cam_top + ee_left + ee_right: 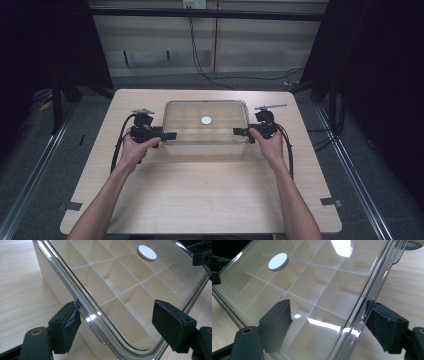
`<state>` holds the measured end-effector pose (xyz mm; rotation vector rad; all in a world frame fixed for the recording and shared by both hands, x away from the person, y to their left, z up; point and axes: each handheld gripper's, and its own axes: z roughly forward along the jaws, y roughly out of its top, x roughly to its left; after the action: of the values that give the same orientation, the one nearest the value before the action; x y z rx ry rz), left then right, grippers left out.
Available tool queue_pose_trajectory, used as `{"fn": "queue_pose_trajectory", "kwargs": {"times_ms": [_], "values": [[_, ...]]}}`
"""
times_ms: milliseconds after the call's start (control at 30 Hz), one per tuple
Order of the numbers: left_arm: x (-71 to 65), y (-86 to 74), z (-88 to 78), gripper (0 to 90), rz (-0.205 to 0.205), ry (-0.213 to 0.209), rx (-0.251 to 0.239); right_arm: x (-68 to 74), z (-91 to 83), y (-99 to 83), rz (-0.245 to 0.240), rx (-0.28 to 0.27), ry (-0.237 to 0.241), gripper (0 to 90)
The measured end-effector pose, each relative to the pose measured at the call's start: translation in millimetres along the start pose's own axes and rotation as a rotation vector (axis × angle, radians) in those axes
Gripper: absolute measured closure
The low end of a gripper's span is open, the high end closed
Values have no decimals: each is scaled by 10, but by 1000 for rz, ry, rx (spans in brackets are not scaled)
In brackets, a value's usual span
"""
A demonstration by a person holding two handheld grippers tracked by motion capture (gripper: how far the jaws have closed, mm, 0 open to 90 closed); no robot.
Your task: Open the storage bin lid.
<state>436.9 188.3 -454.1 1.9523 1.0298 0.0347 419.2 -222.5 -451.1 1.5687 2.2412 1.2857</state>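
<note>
A: What was on the table (200, 200)?

B: One container: a cream box (206, 128) with a clear lid (140, 280), sitting a little toward twelve o'clock from the table's middle. White dividers split the inside into a grid of compartments.

A: Anything in them?

B: The compartments that could be seen through the lid looked bare; glare hid parts of a few. A white round disc (206, 120) sat on the lid near its middle, over a crossing of the dividers.

A: How did the box look?

B: Rectangular with rounded corners, long side running from nine to three o'clock. The lid was glossy, threw back bright patches of light, and had a raised clear rim (372, 287) all round. It lay flat on the box.

A: And the claws?

B: The left gripper (170, 135) was at the box's nine o'clock end, the right gripper (239, 131) at its three o'clock end, each in a hand. Both stood apart. In the left gripper view one jaw touched the lid's rim on the outside while the other hung over the lid, clear of it. In the right gripper view one jaw lay over the lid and the other just beside the rim; nothing was clamped.
</note>
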Motion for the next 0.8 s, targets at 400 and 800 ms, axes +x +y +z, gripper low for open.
{"fn": "queue_pose_trajectory", "kwargs": {"times_ms": [400,800], "values": [[10,7,11,254,0,10,-10,-60,-18,-10,51,-12,24,299],[4,14,8,269,-3,19,-10,-57,-12,-9,34,-28,14,301]]}}
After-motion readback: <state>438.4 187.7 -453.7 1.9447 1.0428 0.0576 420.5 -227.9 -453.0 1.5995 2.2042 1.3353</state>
